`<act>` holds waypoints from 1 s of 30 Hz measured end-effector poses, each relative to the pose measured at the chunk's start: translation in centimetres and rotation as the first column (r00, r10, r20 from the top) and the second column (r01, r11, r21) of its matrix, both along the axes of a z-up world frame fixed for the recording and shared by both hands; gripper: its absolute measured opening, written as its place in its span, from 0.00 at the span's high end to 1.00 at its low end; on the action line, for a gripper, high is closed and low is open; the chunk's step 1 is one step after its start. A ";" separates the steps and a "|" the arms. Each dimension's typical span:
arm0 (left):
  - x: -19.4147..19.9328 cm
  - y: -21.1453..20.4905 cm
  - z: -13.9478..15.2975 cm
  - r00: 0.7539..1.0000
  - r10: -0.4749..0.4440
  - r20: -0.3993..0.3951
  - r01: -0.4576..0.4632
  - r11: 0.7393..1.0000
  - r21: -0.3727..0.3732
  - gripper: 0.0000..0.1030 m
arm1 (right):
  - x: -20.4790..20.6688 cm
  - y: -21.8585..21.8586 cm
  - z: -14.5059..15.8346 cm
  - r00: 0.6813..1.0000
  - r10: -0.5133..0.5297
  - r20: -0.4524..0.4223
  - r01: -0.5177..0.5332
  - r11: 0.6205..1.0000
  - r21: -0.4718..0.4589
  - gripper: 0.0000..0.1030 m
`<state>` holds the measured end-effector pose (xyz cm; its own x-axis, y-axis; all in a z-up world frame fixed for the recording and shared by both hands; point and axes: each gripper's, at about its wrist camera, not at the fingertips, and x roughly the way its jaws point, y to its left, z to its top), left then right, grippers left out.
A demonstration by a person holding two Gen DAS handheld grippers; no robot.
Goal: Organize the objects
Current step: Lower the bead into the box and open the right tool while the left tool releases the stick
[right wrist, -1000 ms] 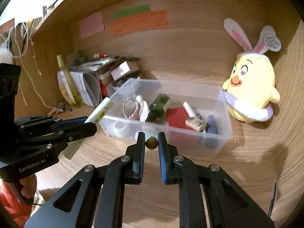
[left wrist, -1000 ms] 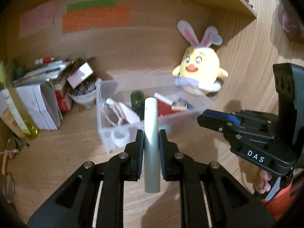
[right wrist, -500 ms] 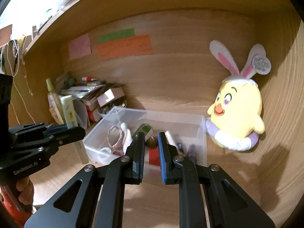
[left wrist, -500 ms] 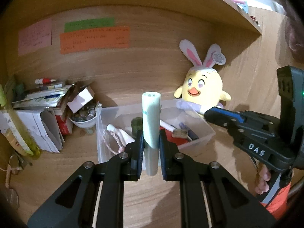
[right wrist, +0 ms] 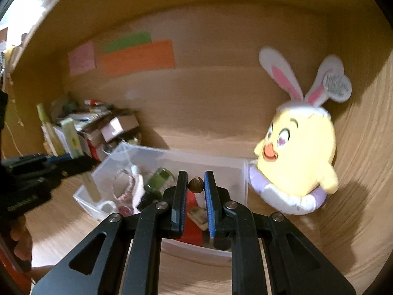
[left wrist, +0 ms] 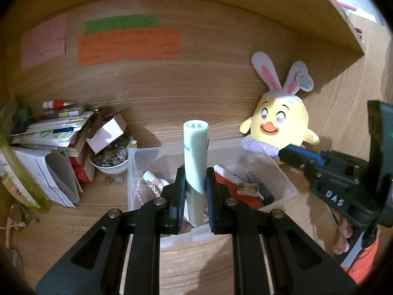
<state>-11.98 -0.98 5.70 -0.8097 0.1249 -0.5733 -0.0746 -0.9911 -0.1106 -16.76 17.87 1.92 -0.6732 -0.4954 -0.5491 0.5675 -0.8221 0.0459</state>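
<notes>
My left gripper (left wrist: 195, 184) is shut on a pale green tube (left wrist: 195, 154) that stands upright between the pads, over the near edge of a clear plastic box (left wrist: 145, 157). In the right wrist view my right gripper (right wrist: 195, 184) is shut on a small brown nut-like object (right wrist: 195, 184), hovering above the same clear plastic box (right wrist: 221, 164). The box holds a dark green bottle (right wrist: 157, 180), a pink braided band (right wrist: 124, 186), a red card and a small stamp. The left gripper with its tube (right wrist: 71, 140) appears at the left of that view; the right gripper body (left wrist: 339, 182) shows at the right of the left wrist view.
A yellow chick plush with bunny ears (left wrist: 282, 123) leans against the back wall right of the box. A stack of books and papers (left wrist: 49, 132), a small open carton (left wrist: 106, 131) and a white bowl of marbles (left wrist: 109, 157) crowd the left. Coloured notes (left wrist: 127, 44) hang on the wall.
Both grippers have risen and moved forward toward the box, keeping their loads. The tube now stands upright over the box's near edge, and the nut-like object hangs above the box's inside.
</notes>
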 end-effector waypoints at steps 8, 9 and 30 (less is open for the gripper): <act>-2.2 0.1 -2.1 0.998 0.008 0.057 -0.007 1.000 -0.010 0.86 | -2.2 -0.5 -2.9 0.997 -0.017 0.073 0.014 0.999 0.049 0.88; -2.5 0.1 -2.4 0.998 0.010 0.065 -0.009 1.000 -0.014 0.86 | -2.3 -0.6 -3.1 0.997 -0.019 0.077 0.015 0.998 0.055 0.88; -5.3 -1.1 -6.7 0.981 0.039 0.192 -0.037 0.999 -0.009 0.85 | -2.6 -4.0 -6.8 0.993 0.008 0.114 -0.029 0.983 0.183 0.88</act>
